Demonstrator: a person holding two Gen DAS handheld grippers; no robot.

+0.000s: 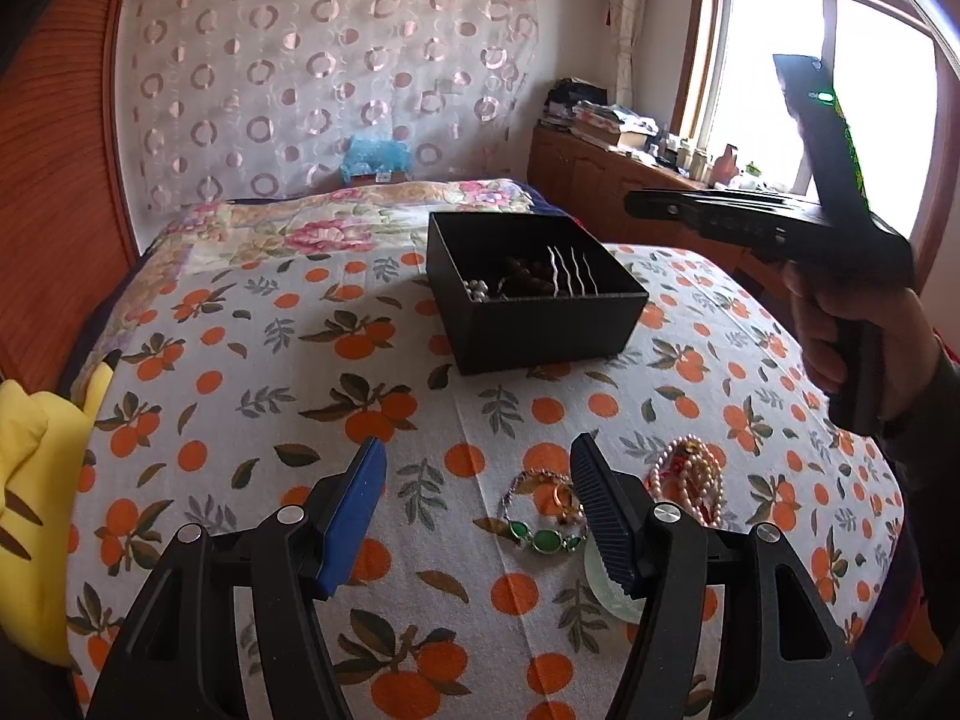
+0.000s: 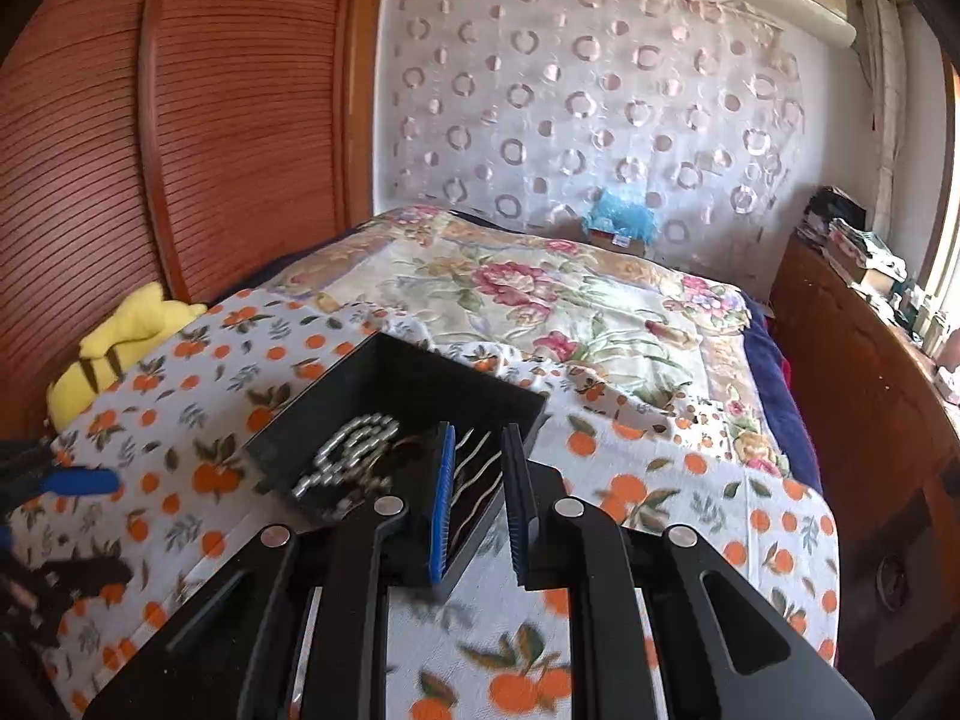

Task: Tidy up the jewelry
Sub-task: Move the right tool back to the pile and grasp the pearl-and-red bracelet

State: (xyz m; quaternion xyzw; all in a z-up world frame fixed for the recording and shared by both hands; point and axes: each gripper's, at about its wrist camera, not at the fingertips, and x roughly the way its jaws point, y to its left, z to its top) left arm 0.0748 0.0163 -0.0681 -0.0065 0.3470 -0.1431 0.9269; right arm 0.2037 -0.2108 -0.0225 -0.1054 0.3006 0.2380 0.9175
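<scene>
A black open box (image 1: 543, 324) sits on the orange-print cloth and holds silver beads, dark beads and wavy silver hairpins (image 1: 573, 270). My left gripper (image 1: 480, 468) is open and empty, low over the cloth. Just right of it lie a green-stone bracelet (image 1: 543, 537), a gold ring (image 1: 563, 495), a pearl necklace (image 1: 690, 477) and a pale jade bangle (image 1: 606, 591), partly hidden by the right finger. My right gripper (image 2: 480, 450) hangs above the box (image 2: 396, 384), jaws part open and empty, over the hairpins (image 2: 477, 483). It also shows in the left wrist view (image 1: 648, 204).
The orange-print cloth (image 1: 300, 420) covers the bed's near end; a floral quilt (image 2: 540, 300) lies beyond. A yellow plush toy (image 1: 30, 480) sits at the left edge. A wooden cabinet (image 1: 588, 162) with clutter stands at the right under the window.
</scene>
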